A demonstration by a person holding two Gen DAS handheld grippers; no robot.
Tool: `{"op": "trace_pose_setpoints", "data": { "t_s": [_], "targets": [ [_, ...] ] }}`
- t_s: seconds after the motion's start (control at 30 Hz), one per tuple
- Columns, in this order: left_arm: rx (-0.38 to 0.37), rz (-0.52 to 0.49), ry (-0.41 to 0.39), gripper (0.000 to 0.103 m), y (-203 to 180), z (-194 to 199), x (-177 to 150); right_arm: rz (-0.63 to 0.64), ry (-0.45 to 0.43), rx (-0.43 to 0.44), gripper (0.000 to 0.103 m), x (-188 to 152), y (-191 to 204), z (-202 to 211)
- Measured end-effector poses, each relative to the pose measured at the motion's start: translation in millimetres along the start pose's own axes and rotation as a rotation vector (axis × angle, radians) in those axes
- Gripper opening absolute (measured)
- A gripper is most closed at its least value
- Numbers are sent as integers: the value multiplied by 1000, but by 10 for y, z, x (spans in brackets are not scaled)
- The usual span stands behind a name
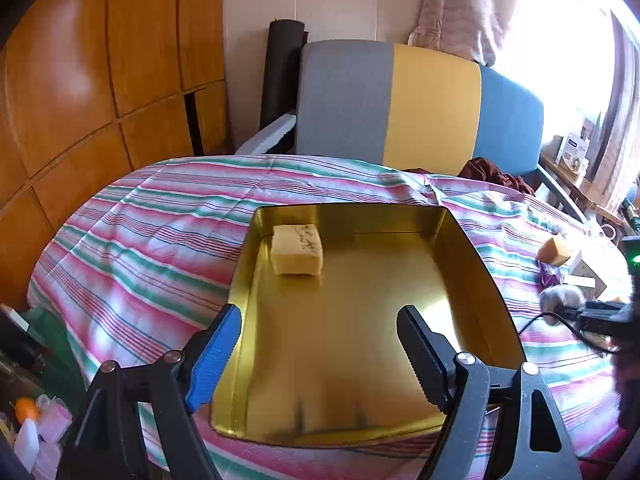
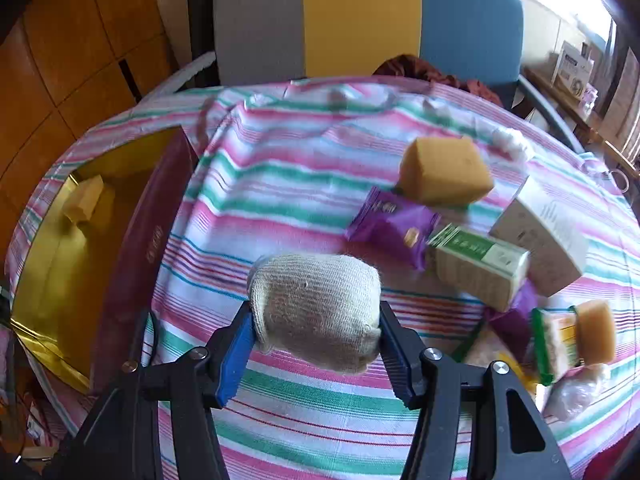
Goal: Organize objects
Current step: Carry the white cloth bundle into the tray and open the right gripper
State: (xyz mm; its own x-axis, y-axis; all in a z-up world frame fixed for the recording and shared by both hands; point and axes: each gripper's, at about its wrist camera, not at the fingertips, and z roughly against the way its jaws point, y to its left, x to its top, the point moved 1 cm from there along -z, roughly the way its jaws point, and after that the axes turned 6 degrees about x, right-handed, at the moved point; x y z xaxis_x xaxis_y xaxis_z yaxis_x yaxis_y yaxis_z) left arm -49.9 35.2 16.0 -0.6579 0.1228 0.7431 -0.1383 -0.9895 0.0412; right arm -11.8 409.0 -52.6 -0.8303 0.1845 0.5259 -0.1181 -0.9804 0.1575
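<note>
An open gold tin lies on the striped cloth, and a pale yellow block rests in its far left corner. My left gripper hangs open over the tin's near half with nothing between its fingers. In the right wrist view, my right gripper is shut on a beige knitted roll, held just above the cloth. The tin, with its maroon outer wall, lies left of it with the yellow block inside. The roll also shows blurred at the left wrist view's right edge.
Right of the roll lie an orange sponge, a purple packet, a green-and-white box, a white box, a green packet and a small orange sponge. A grey, yellow and blue chair back stands behind the table.
</note>
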Motion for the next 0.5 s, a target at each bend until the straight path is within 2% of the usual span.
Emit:
{"op": "trace_pose_setpoints", "data": {
  "t_s": [0.13,0.3,0.4,0.5],
  "targets": [
    [-8,27,1,82,122,24,-54,44,-70,-2,59,76,190,406],
    [-10,61,-5,82,270,51,-104,174,-139,141,59,177,710,913],
    [-1,90,-3,82,393,58,-139,240,-119,221,59,210,1149,874],
    [19,118,-1,82,545,66,-185,290,-45,249,59,210,1596,564]
  ]
}}
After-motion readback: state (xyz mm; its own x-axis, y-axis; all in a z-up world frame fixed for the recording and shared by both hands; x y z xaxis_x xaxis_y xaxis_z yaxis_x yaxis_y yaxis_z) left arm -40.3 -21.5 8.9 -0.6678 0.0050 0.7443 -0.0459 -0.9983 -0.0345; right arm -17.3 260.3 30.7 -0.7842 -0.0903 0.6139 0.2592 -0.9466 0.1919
